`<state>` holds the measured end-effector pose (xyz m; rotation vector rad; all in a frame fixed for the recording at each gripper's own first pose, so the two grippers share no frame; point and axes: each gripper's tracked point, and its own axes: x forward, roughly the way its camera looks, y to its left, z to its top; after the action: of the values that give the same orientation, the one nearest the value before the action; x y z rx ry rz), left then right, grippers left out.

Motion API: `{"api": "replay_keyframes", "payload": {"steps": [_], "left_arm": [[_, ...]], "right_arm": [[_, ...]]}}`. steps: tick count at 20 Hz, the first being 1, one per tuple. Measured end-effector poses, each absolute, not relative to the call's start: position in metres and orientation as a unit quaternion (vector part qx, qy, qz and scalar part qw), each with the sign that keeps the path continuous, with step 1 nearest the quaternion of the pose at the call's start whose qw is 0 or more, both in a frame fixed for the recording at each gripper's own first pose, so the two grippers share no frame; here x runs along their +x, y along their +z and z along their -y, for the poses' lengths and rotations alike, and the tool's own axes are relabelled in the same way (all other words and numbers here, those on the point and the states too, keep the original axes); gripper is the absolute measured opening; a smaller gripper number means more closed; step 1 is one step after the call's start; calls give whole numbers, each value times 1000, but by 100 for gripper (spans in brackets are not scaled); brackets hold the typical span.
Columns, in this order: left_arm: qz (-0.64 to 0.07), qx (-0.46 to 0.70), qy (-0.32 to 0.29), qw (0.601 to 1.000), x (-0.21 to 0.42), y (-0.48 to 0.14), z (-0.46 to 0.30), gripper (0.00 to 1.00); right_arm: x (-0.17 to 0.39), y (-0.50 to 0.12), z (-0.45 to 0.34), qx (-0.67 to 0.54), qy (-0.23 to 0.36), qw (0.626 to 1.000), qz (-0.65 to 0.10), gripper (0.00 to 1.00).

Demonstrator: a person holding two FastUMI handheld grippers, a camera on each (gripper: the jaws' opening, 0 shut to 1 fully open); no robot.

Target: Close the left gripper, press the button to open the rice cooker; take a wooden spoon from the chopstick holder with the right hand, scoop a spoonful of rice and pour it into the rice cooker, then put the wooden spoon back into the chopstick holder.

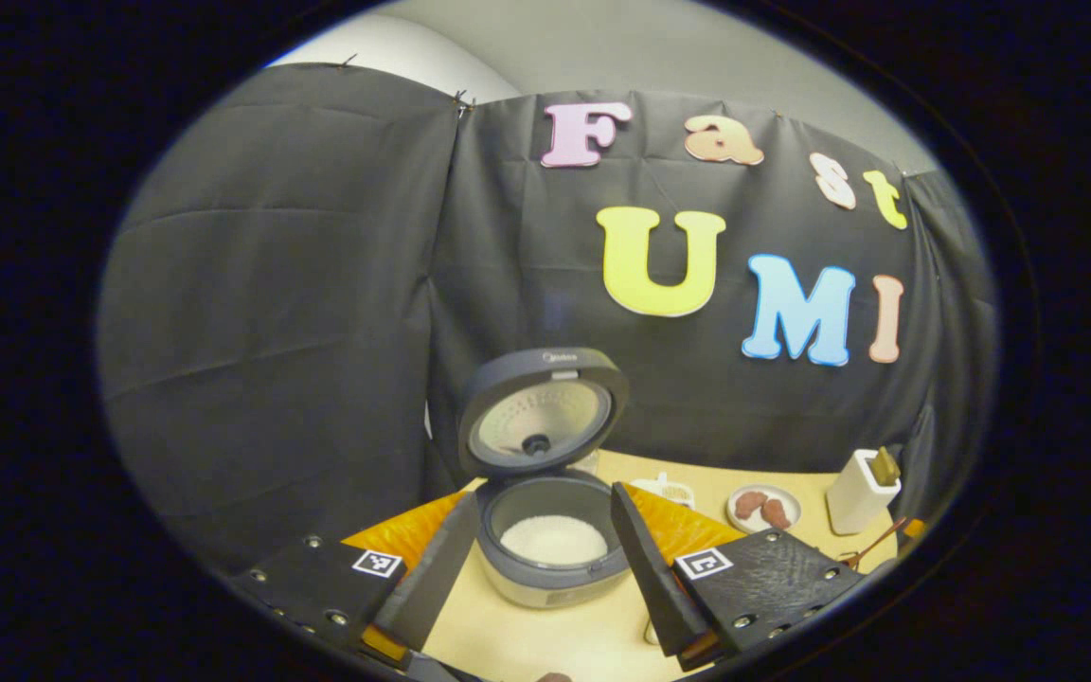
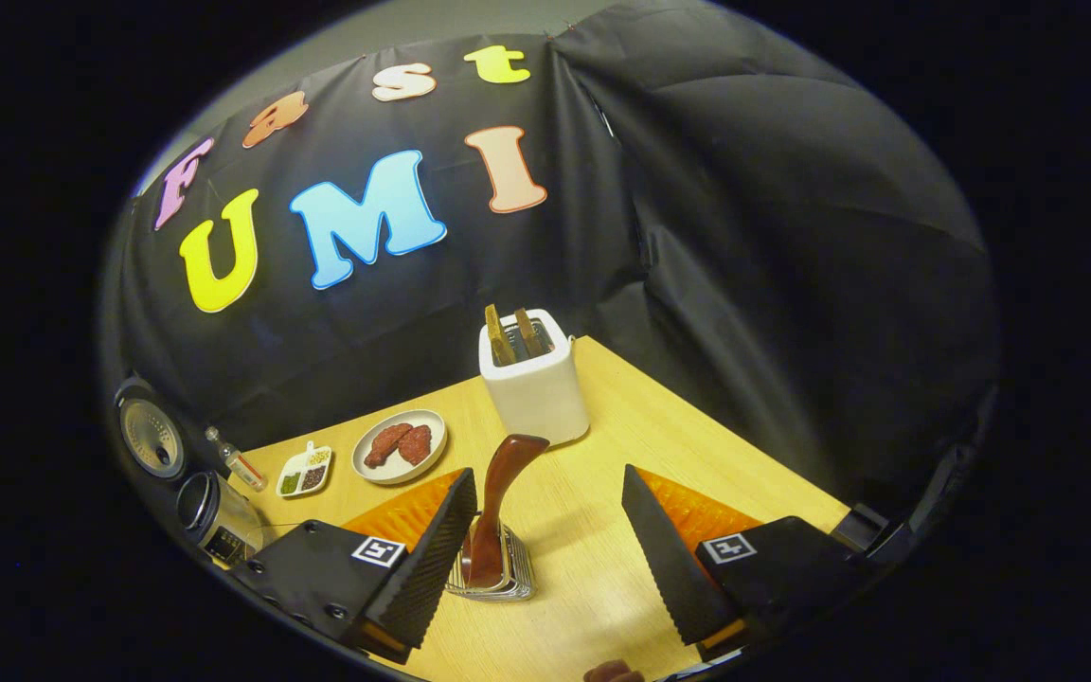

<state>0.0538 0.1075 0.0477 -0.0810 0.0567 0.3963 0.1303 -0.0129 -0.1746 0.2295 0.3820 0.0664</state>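
Note:
The rice cooker stands with its lid raised, and white rice lies in its pot. My left gripper is open, one finger on each side of the cooker and short of it. In the right gripper view a dark wooden spoon stands upright in a wire chopstick holder on the table. My right gripper is open above it, with the spoon close to the left finger and nothing pressed between the fingers. The cooker sits at the far left there.
A white box with wooden pieces stands at the back of the wooden table. A plate of reddish meat, a small divided dish and a little bottle lie between it and the cooker. Black cloth walls close in behind.

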Motion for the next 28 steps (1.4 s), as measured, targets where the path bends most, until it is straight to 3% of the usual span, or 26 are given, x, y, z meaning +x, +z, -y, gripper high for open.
{"api": "replay_keyframes", "payload": {"steps": [1,4,5,8,9,11,12,13,15,16,17,19,20,21,22,25,26,27,28], "left_arm": [[-19,-40,191,981,65,61,-119,84],[3,-41,173,984,102,97,-150,84],[4,-44,166,985,116,105,-160,89],[10,-71,143,987,153,127,-182,89],[14,-83,130,988,174,133,-188,84],[-11,-108,107,988,216,128,-200,89],[-27,-124,103,986,232,122,-207,84],[-44,-141,95,984,249,115,-212,89],[-77,-162,82,980,273,97,-212,84],[-99,-161,71,979,282,86,-209,89],[-120,-159,66,978,286,71,-204,89],[-142,-150,58,977,293,63,-199,90],[-159,-151,53,974,294,59,-192,87],[-174,-154,48,971,291,52,-185,87],[-192,-159,42,968,287,44,-178,91],[-237,-179,32,954,271,18,-160,91],[-249,-180,33,951,265,6,-155,87],[-259,-179,37,948,258,-6,-153,96],[-267,-179,39,946,252,-18,-150,91]], "right_arm": [[125,-166,11,112,32,976,-181,98],[110,-143,7,99,27,982,-157,98],[103,-135,4,89,26,985,-147,98],[79,-113,-6,47,29,991,-122,98],[71,-107,-10,31,31,992,-116,98],[55,-100,-19,4,27,994,-107,98],[47,-98,-25,-1,26,994,-105,98],[39,-95,-32,0,28,994,-104,98],[30,-94,-46,7,28,994,-102,98],[26,-95,-49,11,24,994,-103,99],[23,-97,-51,15,22,994,-106,94],[19,-107,-52,27,16,992,-121,95],[18,-111,-52,37,15,991,-128,95],[17,-112,-52,47,14,990,-132,99],[18,-114,-51,56,13,989,-134,99],[21,-119,-51,66,19,988,-138,98],[23,-121,-51,64,24,988,-139,98],[26,-121,-51,60,31,988,-140,98],[29,-122,-52,57,37,988,-140,98]]}}
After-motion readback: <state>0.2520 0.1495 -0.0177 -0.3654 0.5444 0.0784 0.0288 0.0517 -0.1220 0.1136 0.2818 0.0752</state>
